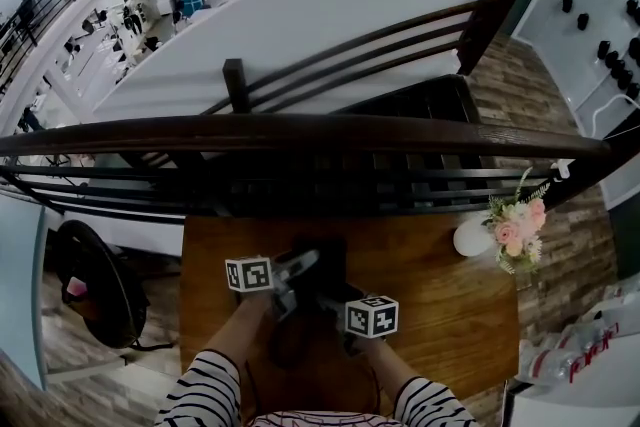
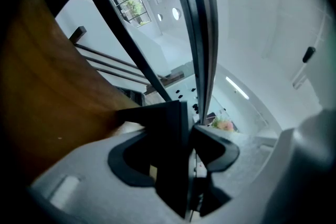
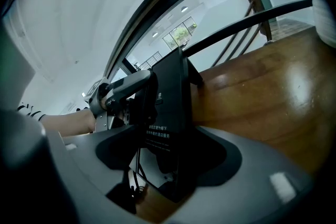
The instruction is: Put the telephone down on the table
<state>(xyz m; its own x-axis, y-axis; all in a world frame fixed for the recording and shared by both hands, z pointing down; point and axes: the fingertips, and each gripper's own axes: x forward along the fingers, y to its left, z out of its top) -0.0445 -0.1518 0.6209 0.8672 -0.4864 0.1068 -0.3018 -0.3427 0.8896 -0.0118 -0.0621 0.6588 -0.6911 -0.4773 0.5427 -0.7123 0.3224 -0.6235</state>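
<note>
A black telephone [image 1: 322, 277] is held over the wooden table [image 1: 450, 305], between both grippers, close in front of the person. My left gripper [image 1: 300, 267] grips it from the left and my right gripper [image 1: 336, 301] from the right. In the left gripper view the telephone [image 2: 173, 149] stands edge-on between the jaws of the left gripper [image 2: 181, 161], and the pads press on it. In the right gripper view the telephone's labelled black underside [image 3: 167, 113] fills the gap of the right gripper [image 3: 168, 165], with the left gripper [image 3: 123, 91] clamped on its far side. Whether the telephone touches the table is hidden.
A white vase [image 1: 470, 237] with pink flowers [image 1: 518, 227] stands on the table's right part. A dark railing [image 1: 300, 130] runs along the table's far edge. A round black object [image 1: 90, 287] sits on the floor at left; white packaging [image 1: 580, 355] lies at right.
</note>
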